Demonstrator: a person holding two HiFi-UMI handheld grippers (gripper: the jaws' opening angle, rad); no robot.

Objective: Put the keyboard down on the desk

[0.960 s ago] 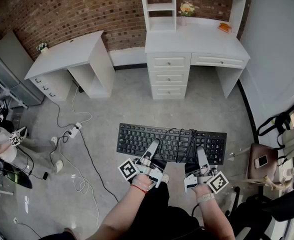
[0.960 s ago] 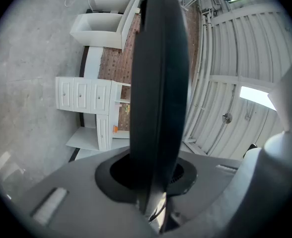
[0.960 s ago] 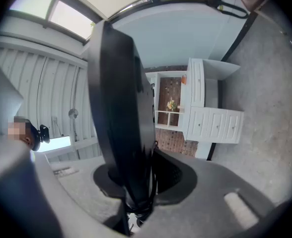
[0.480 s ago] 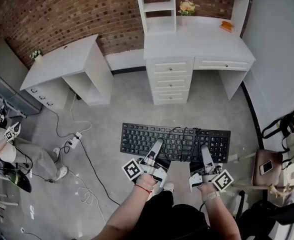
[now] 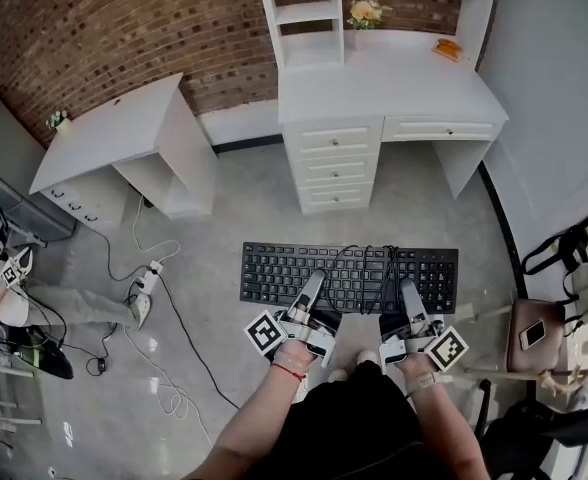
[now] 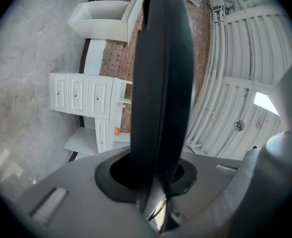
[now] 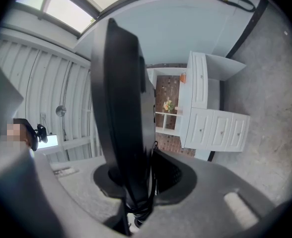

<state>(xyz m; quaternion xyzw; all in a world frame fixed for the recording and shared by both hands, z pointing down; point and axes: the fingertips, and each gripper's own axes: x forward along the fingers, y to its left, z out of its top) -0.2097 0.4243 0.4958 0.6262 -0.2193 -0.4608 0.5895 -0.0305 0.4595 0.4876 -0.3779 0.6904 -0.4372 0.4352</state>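
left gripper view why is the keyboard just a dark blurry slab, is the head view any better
Left gripper view: the keyboard is edge-on right at the lens, so out of focus and dark; corners vignetted. Right gripper view: same dark slab. Head view: keys sharp, evenly lit, but fisheye bows the white desk.

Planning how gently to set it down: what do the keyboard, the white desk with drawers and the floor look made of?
The keyboard looks like black plastic: matt keys, thin rigid body. The desk is probably painted wood or board: smooth white top, panelled drawer fronts. The floor seems to be polished concrete: mottled grey, faint sheen.
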